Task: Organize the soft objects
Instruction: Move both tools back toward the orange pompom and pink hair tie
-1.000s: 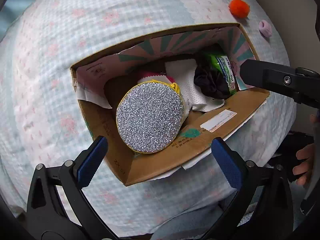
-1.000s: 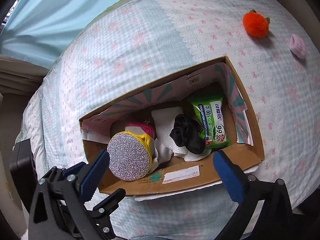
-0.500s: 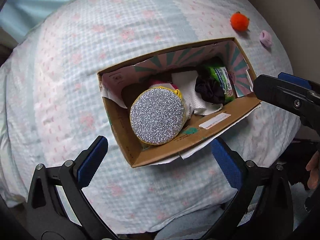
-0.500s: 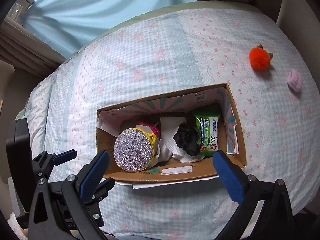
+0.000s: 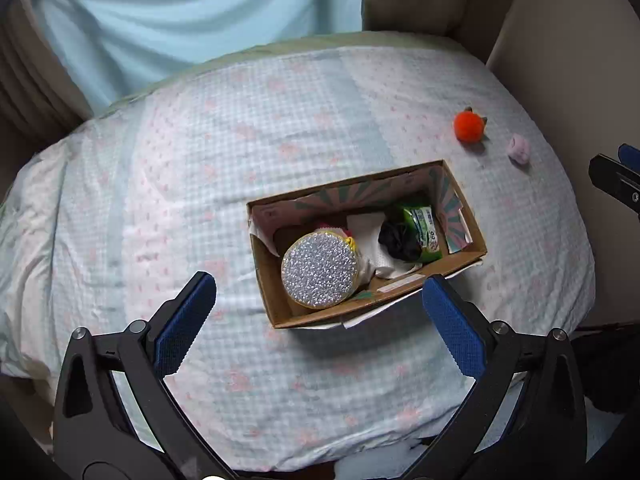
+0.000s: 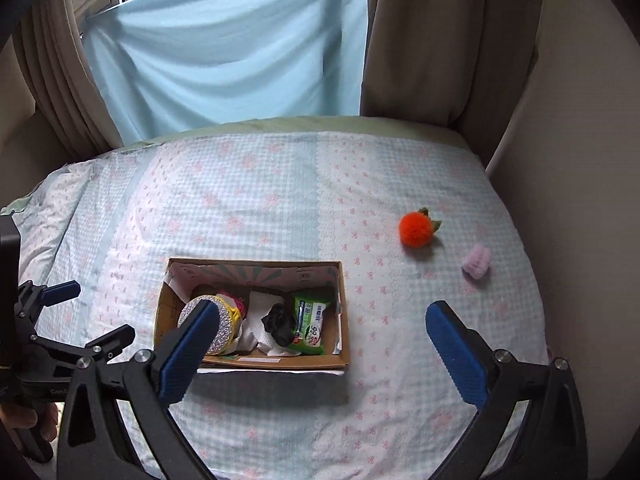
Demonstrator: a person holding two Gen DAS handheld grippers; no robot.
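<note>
A cardboard box (image 5: 276,288) (image 6: 344,344) sits on the bed. It holds a silver glitter round pad (image 5: 319,270) (image 6: 224,330), white tissue (image 5: 366,232), a black scrunchie (image 5: 398,238) (image 6: 280,320) and a green wipes pack (image 5: 428,232) (image 6: 312,322). An orange pompom (image 5: 468,126) (image 6: 416,230) and a pink soft piece (image 5: 519,148) (image 6: 477,261) lie on the cover to the right of the box. My left gripper (image 5: 318,322) is open and empty, above the near side of the box. My right gripper (image 6: 322,350) is open and empty, high over the box's right end.
The bed cover (image 6: 260,200) is checked blue with pink flowers. A light blue curtain (image 6: 224,52) and brown drapes (image 6: 448,40) hang behind the bed. A beige wall (image 6: 580,160) runs along the right side. The left gripper's body shows at the right view's left edge (image 6: 48,344).
Both grippers have pulled up and back from the box, so the box looks smaller and the curtains come into view. Both stay open. Nothing in the box moved.
</note>
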